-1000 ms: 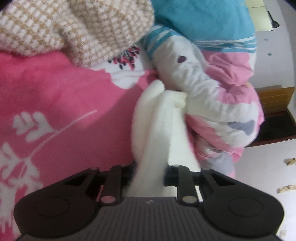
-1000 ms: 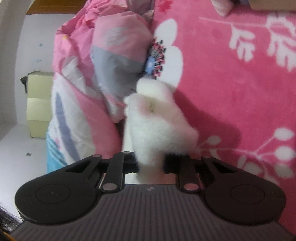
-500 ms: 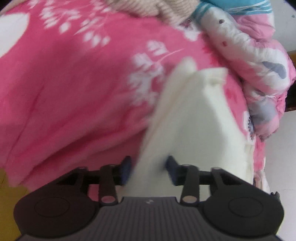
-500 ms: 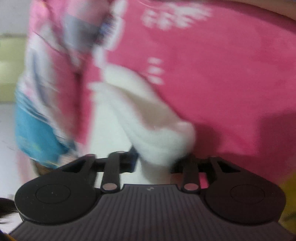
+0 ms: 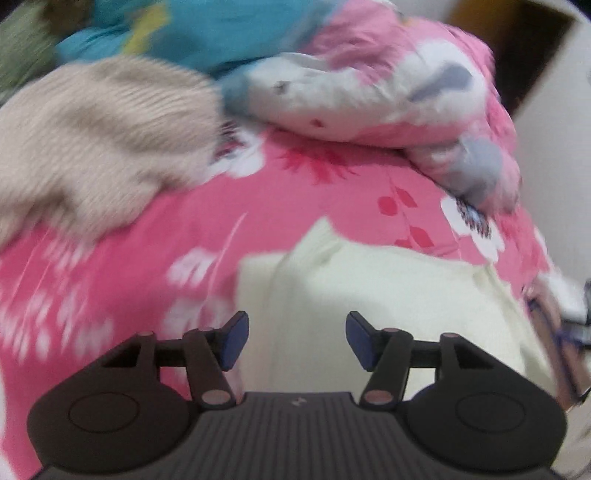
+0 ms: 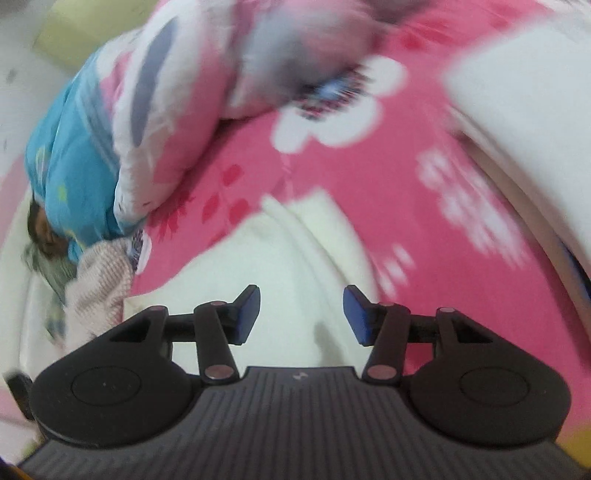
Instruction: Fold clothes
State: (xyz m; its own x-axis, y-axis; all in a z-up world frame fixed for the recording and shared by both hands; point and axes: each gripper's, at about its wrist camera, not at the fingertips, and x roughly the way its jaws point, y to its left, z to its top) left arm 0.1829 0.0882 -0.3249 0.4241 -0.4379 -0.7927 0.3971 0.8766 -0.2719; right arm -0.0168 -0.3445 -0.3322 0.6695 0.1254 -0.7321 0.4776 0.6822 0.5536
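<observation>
A cream-white fleecy garment (image 5: 373, 291) lies folded flat on the pink flowered bedspread (image 5: 155, 236), below both grippers. My left gripper (image 5: 295, 341) hangs above it, its jaws opening, blue pads (image 5: 233, 341) apart with nothing pressed between them. In the right wrist view the same cream-white fleecy garment (image 6: 266, 266) spreads under my right gripper (image 6: 300, 315), whose jaws are also opening and hold nothing. Both views are blurred by motion.
A beige knitted garment (image 5: 99, 140) lies at the back left on the bedspread. A bunched pink-and-white quilt (image 5: 388, 96) and blue bedding (image 5: 207, 33) sit behind. A white padded object (image 6: 532, 122) fills the right wrist view's upper right.
Both grippers let go of the cream garment, which now lies flat on the bedspread. Both rose away from it and rolled, jaws spreading apart.
</observation>
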